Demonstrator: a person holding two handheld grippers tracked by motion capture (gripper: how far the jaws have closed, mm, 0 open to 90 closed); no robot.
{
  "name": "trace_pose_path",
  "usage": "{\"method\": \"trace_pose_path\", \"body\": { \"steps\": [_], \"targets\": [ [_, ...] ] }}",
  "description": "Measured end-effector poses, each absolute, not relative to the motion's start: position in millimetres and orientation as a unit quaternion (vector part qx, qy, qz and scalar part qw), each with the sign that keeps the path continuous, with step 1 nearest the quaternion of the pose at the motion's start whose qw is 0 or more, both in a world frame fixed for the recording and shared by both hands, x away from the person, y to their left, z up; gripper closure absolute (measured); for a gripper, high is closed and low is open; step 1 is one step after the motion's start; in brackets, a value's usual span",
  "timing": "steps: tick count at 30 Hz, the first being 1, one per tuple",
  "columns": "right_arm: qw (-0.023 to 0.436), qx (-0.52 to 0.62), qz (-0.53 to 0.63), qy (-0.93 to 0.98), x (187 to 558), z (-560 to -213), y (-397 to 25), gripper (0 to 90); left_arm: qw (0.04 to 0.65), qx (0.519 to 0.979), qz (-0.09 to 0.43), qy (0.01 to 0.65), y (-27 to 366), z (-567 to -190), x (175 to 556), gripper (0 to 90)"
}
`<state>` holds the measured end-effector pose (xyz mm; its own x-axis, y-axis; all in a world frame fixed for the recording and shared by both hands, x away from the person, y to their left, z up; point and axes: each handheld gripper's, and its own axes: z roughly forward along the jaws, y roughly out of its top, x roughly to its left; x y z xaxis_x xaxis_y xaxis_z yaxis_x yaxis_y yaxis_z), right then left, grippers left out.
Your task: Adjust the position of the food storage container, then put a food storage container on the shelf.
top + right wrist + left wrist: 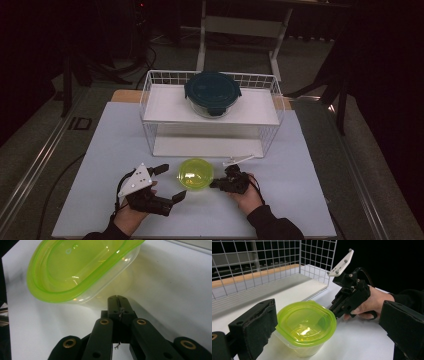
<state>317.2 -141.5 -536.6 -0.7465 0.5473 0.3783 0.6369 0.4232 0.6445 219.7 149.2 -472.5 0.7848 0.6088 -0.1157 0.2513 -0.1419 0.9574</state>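
A clear tub with a yellow-green lid (196, 173) stands on the white table, in front of the wire rack. My left gripper (171, 182) is open just left of it, and in the left gripper view its two jaws stand wide apart on either side of the tub (305, 323). My right gripper (214, 184) is shut with nothing between its jaws, and its tip is at the tub's right side. In the right gripper view the closed jaws (118, 299) point at the clear wall under the lid's rim (82, 267). The left gripper view also shows the right gripper (333, 310) and the hand (372, 305) holding it.
A white wire rack (150, 100) with a white shelf stands at the back of the table. A round glass container with a dark teal clip lid (212, 91) sits on that shelf. The rack's mesh (262, 265) rises close behind the tub. Bare white tabletop (300, 190) lies to the right.
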Motion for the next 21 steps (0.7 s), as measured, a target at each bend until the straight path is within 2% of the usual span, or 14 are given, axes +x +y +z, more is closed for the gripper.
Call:
{"method": "trace_pose_path", "body": {
  "steps": [4,9,14,18,21],
  "targets": [
    [0.044,-0.355,-0.408,-0.840,317.1,-532.2,-147.2,89.6,0.589,0.739,0.160,0.287,149.9,-472.2,220.0,1.4],
    [0.023,-0.356,-0.419,-0.835,312.0,-519.5,-161.7,74.1,0.582,0.750,0.131,0.285,153.5,-470.7,223.5,1.4],
    [-0.008,-0.358,-0.441,-0.823,302.0,-497.8,-176.3,45.8,0.574,0.764,0.086,0.283,153.0,-463.0,226.1,1.4],
    [-0.012,-0.354,-0.469,-0.809,295.5,-478.5,-183.7,25.1,0.572,0.768,0.067,0.282,152.8,-455.5,231.1,1.4],
    [-0.008,-0.350,-0.482,-0.803,293.0,-466.2,-184.3,19.0,0.571,0.766,0.050,0.292,154.9,-452.2,238.7,1.4]
  ]
}}
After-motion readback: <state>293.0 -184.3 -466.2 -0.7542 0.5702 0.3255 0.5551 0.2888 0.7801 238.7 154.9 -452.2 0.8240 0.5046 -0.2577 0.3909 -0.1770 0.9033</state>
